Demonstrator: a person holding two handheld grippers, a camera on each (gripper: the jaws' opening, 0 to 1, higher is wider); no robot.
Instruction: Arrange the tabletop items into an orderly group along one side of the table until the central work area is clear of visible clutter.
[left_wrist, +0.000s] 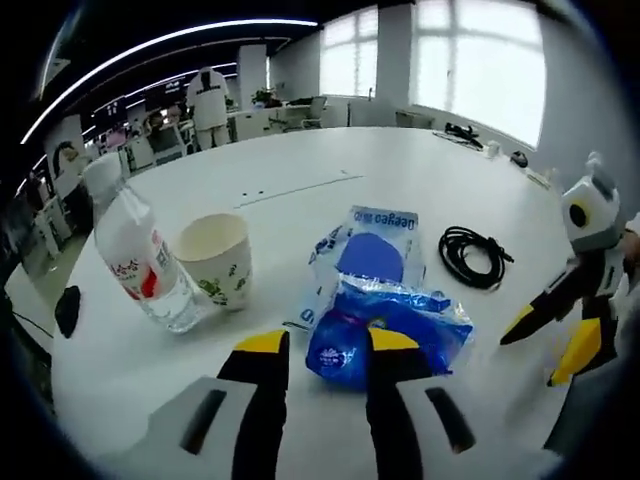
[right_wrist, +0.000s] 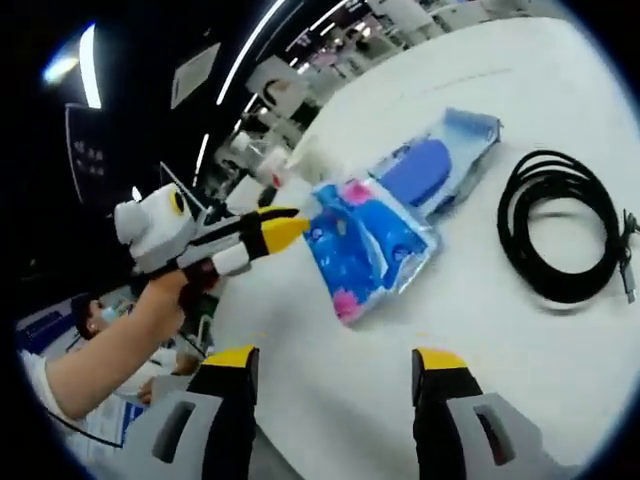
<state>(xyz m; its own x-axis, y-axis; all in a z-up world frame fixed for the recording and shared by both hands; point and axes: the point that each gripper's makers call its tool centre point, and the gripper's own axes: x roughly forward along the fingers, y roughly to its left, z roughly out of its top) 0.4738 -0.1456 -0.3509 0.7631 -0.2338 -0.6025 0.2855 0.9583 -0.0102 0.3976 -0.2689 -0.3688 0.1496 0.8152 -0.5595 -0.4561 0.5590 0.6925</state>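
Blue tissue pack (left_wrist: 345, 345) clamped in left gripper (left_wrist: 331, 345) jaws; right gripper (right_wrist: 335, 362) jaws wide, empty, over bare table (right_wrist: 500, 350).

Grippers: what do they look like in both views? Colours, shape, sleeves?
Both match: black jaws with yellow tips on grey bases with slots. Left gripper appears again in the right gripper view as a white-and-grey body with a round lens; right gripper likewise. The person's forearm is bare, with a white sleeve at the shoulder.

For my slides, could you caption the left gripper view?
Left gripper closing on a blue packet beside cup and bottle.
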